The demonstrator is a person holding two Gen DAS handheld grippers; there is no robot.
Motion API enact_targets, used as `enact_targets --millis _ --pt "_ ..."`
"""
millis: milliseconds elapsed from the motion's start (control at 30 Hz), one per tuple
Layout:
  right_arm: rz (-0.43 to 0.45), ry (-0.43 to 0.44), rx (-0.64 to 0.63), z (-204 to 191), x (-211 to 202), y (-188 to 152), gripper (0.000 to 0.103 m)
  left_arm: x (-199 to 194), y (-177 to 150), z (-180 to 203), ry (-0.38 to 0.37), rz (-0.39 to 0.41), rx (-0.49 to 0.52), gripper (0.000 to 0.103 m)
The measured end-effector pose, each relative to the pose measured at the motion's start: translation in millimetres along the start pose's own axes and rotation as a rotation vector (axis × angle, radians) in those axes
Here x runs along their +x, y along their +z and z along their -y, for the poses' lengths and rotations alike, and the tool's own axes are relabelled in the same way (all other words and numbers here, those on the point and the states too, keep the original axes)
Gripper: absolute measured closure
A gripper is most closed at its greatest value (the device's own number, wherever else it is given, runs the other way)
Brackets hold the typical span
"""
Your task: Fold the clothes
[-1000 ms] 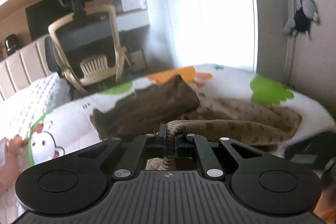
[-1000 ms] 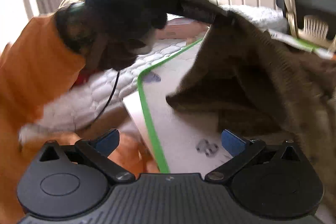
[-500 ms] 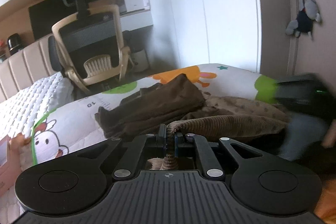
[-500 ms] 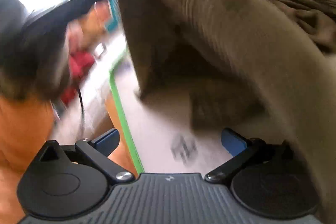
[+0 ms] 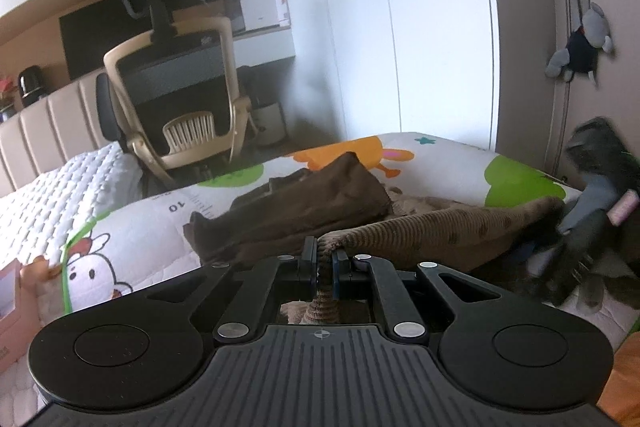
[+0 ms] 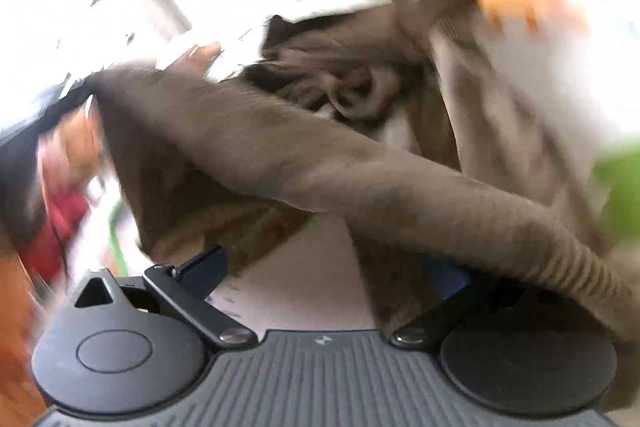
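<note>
Swinging in since a moment ago, the right gripper [image 5: 576,239] now sits blurred at the far end of the tan ribbed garment [image 5: 432,231], which stretches above the cartoon-print bed cover [image 5: 440,163]. Its jaws stand wide apart, cloth draped across them. The left gripper [image 5: 325,261] pinches the garment's near edge. A darker brown garment [image 5: 304,203] lies just behind. An office chair [image 5: 176,99] stands beyond the bed.
</note>
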State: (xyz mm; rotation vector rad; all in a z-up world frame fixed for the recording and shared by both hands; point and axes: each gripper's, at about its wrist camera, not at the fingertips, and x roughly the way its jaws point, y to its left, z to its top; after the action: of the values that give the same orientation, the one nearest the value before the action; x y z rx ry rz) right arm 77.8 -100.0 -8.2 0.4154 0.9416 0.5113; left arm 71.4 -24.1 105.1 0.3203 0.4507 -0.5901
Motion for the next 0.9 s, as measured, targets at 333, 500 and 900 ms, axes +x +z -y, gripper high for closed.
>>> enact_targets --millis 333,500,900 --pt "-0.025 0.2 0.065 -23 25 19 0.0 7 -2 -6 0.001 -0.02 -0.022 0.094" --pt "-0.063 0.216 0.014 -39 60 47 0.0 8 -1 -6 -0.001 -0.012 -0.028 0.094" --pt "-0.115 -0.195 -0.422 -73 55 -8 0.0 12 -8 -11 0.002 -0.02 -0.037 0.094"
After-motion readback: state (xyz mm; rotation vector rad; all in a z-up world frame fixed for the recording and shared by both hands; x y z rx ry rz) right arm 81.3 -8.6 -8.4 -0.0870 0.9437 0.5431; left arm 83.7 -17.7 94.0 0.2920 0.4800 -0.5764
